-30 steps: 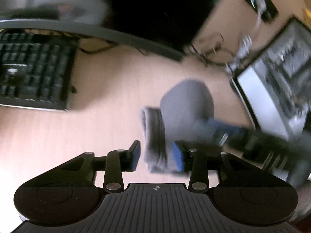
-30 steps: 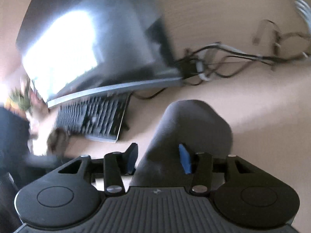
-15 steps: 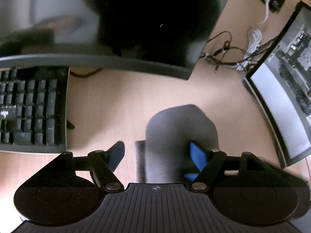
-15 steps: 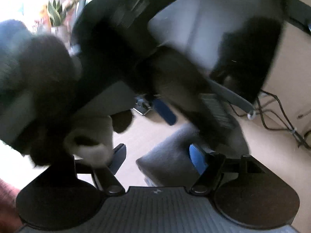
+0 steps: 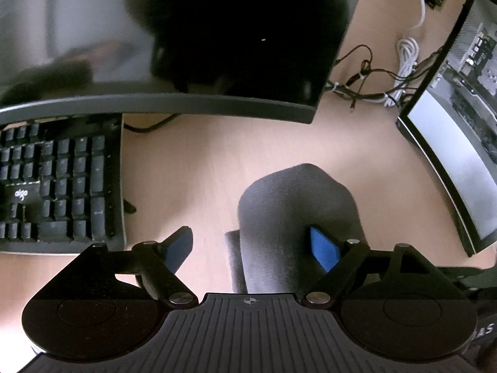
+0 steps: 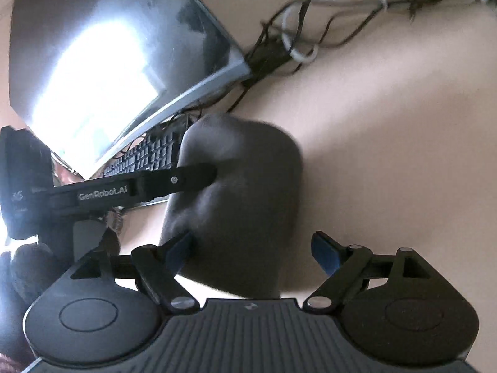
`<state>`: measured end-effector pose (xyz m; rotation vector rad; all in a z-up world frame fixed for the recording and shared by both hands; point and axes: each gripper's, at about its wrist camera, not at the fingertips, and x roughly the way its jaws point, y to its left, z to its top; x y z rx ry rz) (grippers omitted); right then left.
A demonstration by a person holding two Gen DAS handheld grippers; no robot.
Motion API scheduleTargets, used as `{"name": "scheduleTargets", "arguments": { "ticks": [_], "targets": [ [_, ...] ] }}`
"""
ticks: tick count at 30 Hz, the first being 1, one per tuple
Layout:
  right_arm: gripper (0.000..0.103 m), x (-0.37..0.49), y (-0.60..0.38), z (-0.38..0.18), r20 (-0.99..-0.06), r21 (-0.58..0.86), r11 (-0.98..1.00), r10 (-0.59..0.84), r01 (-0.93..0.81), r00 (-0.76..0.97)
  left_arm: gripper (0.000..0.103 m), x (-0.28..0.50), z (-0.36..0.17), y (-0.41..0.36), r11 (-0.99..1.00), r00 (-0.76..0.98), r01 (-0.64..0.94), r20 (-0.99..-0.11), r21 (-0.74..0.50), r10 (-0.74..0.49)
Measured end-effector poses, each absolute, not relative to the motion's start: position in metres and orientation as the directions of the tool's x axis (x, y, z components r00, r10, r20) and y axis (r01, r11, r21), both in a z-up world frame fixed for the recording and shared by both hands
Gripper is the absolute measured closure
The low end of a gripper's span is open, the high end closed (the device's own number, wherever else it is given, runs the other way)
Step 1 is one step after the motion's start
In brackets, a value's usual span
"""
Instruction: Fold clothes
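Since half a second ago, both grippers have opened wider and the right-wrist view has swung from a blur of dark shapes back down to the desk. Now a folded dark grey knit garment (image 5: 298,217), thick and rounded like a sock or small bundle, lies on the pale wooden desk (image 5: 192,168). From the left wrist its long axis runs away from the camera, rounded end pointing toward the large curved black monitor (image 5: 186,46), with a ribbed edge showing at its near left. The left gripper (image 5: 251,248) is spread wide: its right blue pad rests against the garment's right side, its left pad stands apart over bare desk. The right gripper (image 6: 251,250) is also spread, the garment lying between its pads, closer to the left one; whether that pad touches it is unclear. A black finger of the other gripper crosses onto the fabric from the left. A black keyboard (image 5: 59,186) sits to the left, tangled cables (image 5: 372,87) behind, and a second lit monitor (image 5: 456,155) on the right.
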<state>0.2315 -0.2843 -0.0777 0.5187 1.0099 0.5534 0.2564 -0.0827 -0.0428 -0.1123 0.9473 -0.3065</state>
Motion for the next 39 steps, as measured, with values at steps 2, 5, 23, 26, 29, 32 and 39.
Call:
{"name": "scheduleTargets", "arguments": {
  "ticks": [2,5,23,26,29,32,39],
  "targets": [
    [0.032,0.236,-0.275,-0.082,-0.625,0.658,0.728,0.671,-0.193,0.399,0.014,0.259,-0.046,-0.077,0.948,0.535,0.192,-0.783,-0.252,-0.317],
    [0.044,0.241,-0.265,-0.072,-0.639,0.618,0.750,0.653,-0.235,0.407,0.015,0.264,-0.047,-0.075,0.944,0.532,0.168,-0.780,-0.284,-0.330],
    [0.054,0.299,-0.296,-0.006,-0.611,0.448,0.834,0.549,-0.322,0.570,0.009,0.283,-0.046,-0.101,0.938,0.544,0.197,-0.764,-0.287,-0.348],
    [0.054,0.325,-0.275,-0.032,-0.670,0.470,0.836,0.546,-0.282,0.503,0.008,0.280,-0.045,-0.105,0.945,0.556,0.207,-0.764,-0.253,-0.326],
    [0.054,0.337,-0.260,-0.060,-0.734,0.454,0.856,0.517,-0.248,0.441,0.008,0.278,-0.046,-0.106,0.952,0.560,0.205,-0.770,-0.229,-0.306],
    [0.053,0.324,-0.272,-0.044,-0.702,0.447,0.851,0.524,-0.274,0.483,0.008,0.277,-0.045,-0.103,0.948,0.556,0.197,-0.768,-0.249,-0.317],
    [0.049,0.257,-0.307,0.002,-0.666,0.292,0.873,0.479,-0.391,0.571,0.007,0.276,-0.049,-0.099,0.945,0.557,0.193,-0.763,-0.265,-0.328]
  ]
}}
